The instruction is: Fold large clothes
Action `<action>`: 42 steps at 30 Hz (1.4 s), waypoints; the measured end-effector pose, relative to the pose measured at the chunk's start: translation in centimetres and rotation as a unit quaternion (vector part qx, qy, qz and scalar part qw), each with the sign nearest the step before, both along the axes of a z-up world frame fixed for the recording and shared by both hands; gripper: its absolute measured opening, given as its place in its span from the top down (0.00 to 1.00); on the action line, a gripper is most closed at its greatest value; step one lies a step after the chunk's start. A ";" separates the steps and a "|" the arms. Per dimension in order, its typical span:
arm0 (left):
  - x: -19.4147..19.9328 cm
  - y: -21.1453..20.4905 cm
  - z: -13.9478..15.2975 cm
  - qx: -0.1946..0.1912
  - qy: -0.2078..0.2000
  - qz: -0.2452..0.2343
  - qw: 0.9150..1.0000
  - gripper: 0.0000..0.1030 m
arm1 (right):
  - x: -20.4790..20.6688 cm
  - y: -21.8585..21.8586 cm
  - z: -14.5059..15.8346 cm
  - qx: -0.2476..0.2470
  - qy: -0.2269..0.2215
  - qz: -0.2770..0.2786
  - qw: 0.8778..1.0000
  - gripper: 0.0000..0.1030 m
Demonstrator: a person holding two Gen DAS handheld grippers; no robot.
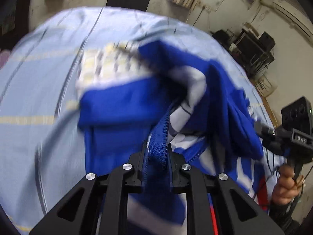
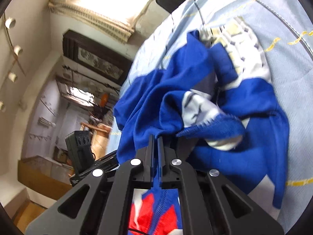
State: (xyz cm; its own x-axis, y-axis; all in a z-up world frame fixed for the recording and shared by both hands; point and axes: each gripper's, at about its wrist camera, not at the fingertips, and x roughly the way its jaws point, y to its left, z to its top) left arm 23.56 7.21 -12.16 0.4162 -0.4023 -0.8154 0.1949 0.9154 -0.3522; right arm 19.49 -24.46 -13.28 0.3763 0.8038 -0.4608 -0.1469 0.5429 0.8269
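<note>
Early stage: jacket (image 1: 121, 105) bunched on the bed (image 1: 39, 90), 0 folds visible, all folding left. Left gripper (image 1: 156, 156) pinches the zipper edge (image 1: 159, 135); right gripper (image 2: 155, 146) clamps blue fabric. Left view shows the right hand (image 1: 283, 184) at 4 o'clock; right view shows red panel (image 2: 148, 211) at 6 (hidden otherwise).

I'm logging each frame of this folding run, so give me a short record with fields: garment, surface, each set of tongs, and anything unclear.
garment: blue jacket with white panels, bunched up, not flat
surface: light blue striped bedsheet
left tongs: shut on the jacket's zipper edge
right tongs: shut on a blue fold of the jacket
hand: grips the right tool's handle, seen in the left wrist view
blur: both views smeared, fabric detail uncertain
fold progress: no neat fold visible
</note>
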 end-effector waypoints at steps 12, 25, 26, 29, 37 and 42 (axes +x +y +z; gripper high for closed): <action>-3.8 -0.2 6.2 -0.009 -0.096 -0.001 0.995 0.47 | -3.0 0.2 3.5 -0.088 -0.062 -0.004 0.994 0.95; 3.0 -6.8 1.8 0.082 -0.088 -0.020 0.992 0.45 | 3.3 3.1 -0.8 -0.171 -0.035 -0.023 0.984 0.97; 3.2 -6.3 1.2 0.082 -0.081 -0.021 0.993 0.45 | 3.6 2.8 -1.6 -0.160 -0.017 -0.019 0.987 0.99; 3.2 -5.5 0.4 0.071 -0.085 -0.035 0.993 0.44 | 4.3 1.9 -3.0 -0.123 0.016 -0.012 0.992 1.00; 2.5 -6.9 -0.3 0.119 -0.110 -0.042 0.986 0.44 | 3.4 2.0 -2.4 -0.126 0.017 -0.019 0.992 1.00; 0.4 -5.1 2.3 0.076 -0.113 -0.009 0.991 0.44 | -0.6 0.3 1.4 -0.141 -0.070 -0.075 0.985 0.41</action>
State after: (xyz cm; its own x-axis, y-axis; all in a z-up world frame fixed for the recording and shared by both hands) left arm 23.98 2.15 -9.86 0.5893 -0.2918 -0.7534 0.2709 0.9499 -0.1560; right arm 18.91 -24.16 -11.88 0.5571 0.5817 -0.5927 -0.1502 0.7725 0.6170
